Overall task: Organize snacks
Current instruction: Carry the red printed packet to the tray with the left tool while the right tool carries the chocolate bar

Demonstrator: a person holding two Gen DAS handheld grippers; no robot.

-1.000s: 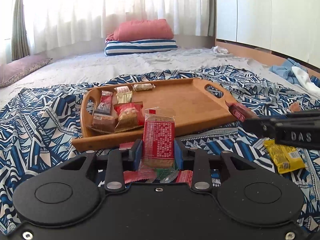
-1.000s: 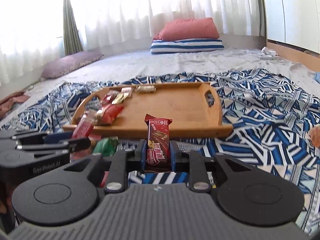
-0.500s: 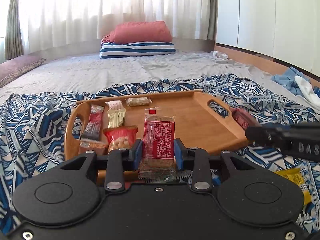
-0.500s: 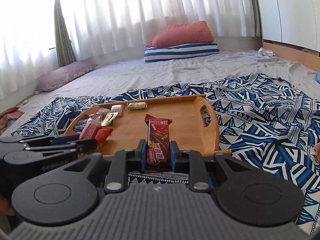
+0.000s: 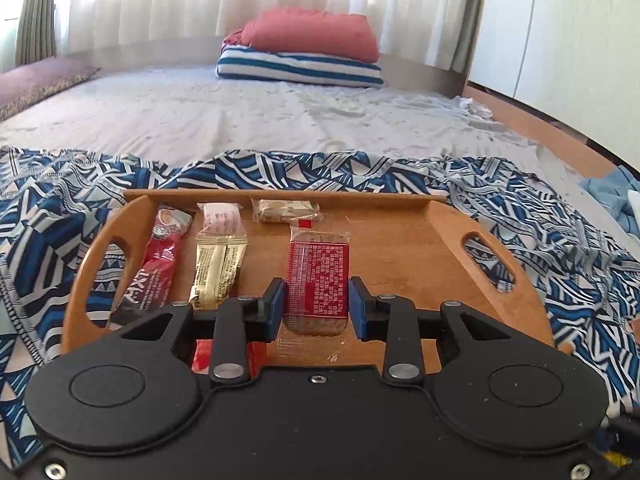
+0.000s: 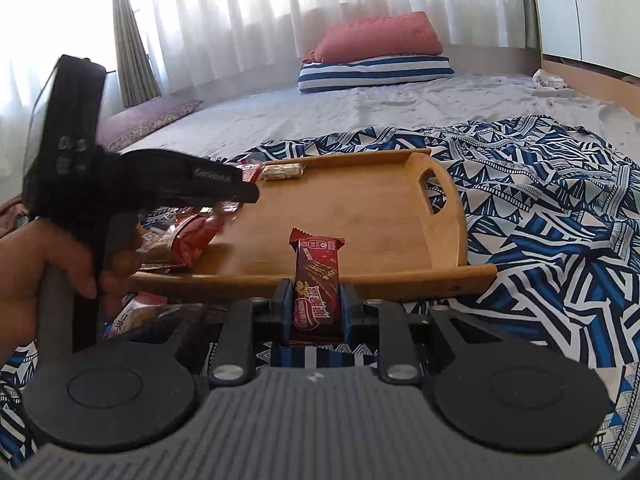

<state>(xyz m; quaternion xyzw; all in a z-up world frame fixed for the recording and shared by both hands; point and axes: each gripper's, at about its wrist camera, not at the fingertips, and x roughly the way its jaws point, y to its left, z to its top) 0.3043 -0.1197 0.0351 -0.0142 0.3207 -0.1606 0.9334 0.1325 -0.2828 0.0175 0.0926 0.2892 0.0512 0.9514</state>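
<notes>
step: carrying snacks to wooden tray [image 5: 452, 236] on bed | my left tongs [image 5: 316, 308] clench red-label biscuit pack [image 5: 319, 276] over tray middle | my right tongs [image 6: 313, 312] clench chocolate wafer bar [image 6: 317, 280] at tray's near edge | next: lower biscuit beside gold packet [image 5: 218, 268], then let go

"DAS" on left gripper [image 6: 160, 184] body

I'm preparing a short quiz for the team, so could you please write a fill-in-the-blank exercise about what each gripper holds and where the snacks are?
1. The left gripper is shut on a red-labelled ____ packet.
2. The right gripper is shut on a dark red ____ bar.
3. The gold sachet lies on the wooden ____.
4. The pink pillow rests on top of a ____ pillow.

Missing words: cracker; wafer; tray; striped
</notes>
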